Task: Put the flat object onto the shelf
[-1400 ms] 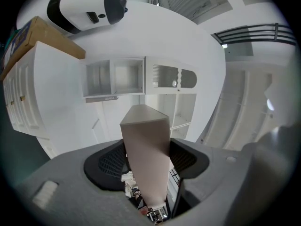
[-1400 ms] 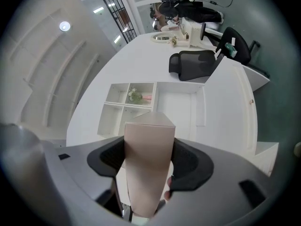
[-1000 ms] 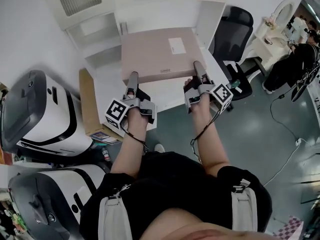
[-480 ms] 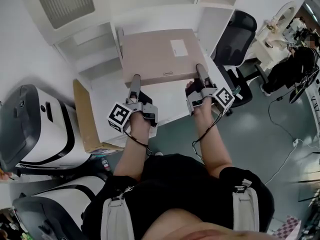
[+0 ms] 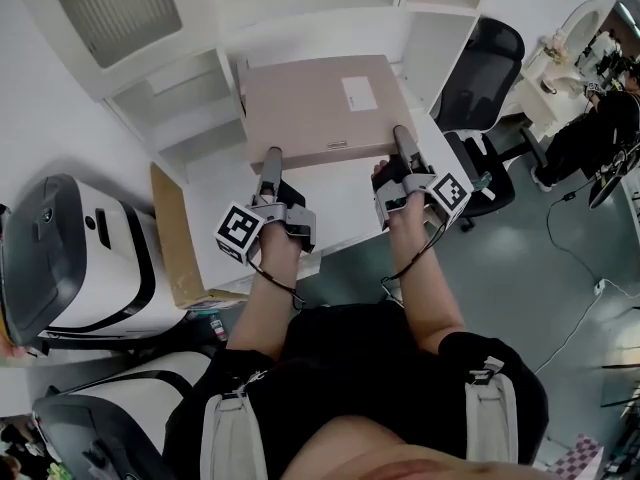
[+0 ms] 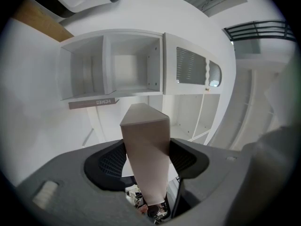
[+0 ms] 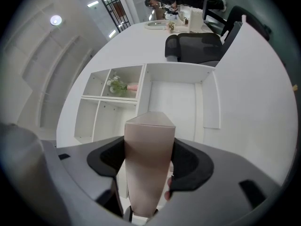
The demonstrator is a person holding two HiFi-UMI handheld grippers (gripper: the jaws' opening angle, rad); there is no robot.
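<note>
A black office chair (image 5: pixel 480 68) is standing on the grey-green floor (image 5: pixel 560 288), just beside the white table (image 5: pixel 345 200). White shelving (image 5: pixel 185 103) is filling the top of the head view, with a louvred panel (image 5: pixel 115 10) sitting at its left. A brown cardboard sheet (image 5: pixel 172 238) is showing along the table's left edge. A round ceiling light (image 7: pixel 55 20) is glowing overhead.

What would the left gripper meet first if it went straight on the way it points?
Probably the white open shelf unit, beyond the flat pinkish cardboard box it grips; depth is unclear.
</note>
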